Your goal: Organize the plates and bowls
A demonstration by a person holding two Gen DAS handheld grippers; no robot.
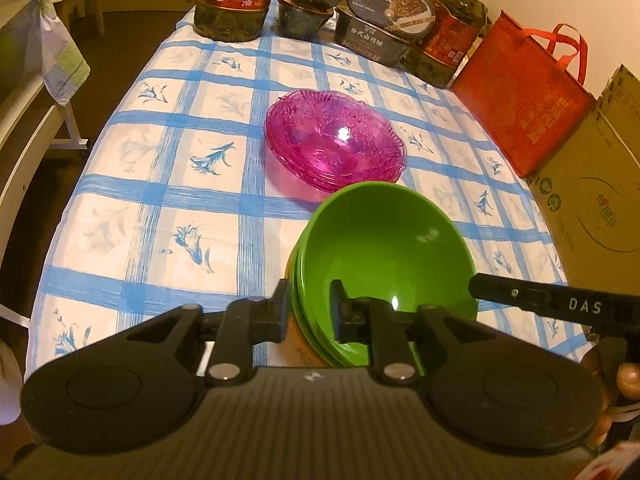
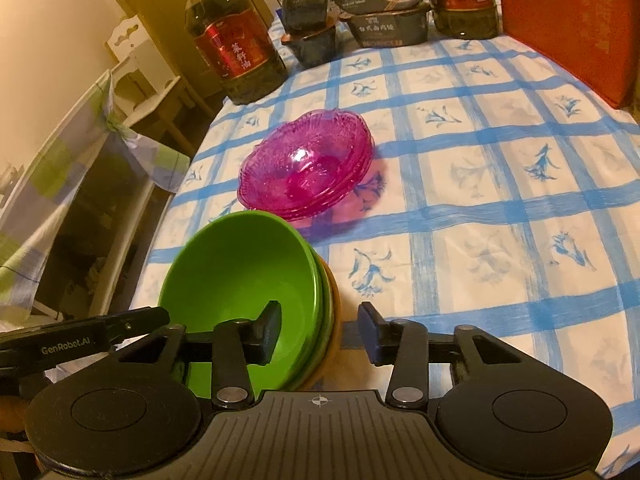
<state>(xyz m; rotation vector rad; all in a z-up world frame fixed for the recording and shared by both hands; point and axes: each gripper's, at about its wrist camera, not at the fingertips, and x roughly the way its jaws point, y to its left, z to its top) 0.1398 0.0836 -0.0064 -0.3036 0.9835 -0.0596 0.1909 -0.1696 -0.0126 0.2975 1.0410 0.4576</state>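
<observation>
Green bowls [image 1: 384,256] sit nested in a stack at the near edge of the table, with an orange-brown dish under them (only its rim shows). Left gripper [image 1: 310,310] has its fingers astride the stack's left rim, and right gripper [image 2: 320,332] straddles the right rim; I cannot tell if either really presses. Just beyond stands the pink glass bowls' stack [image 1: 336,140], on the blue checked tablecloth [image 1: 168,184]. Oil bottles [image 2: 234,48] and food boxes [image 2: 384,0] stand far behind.
</observation>
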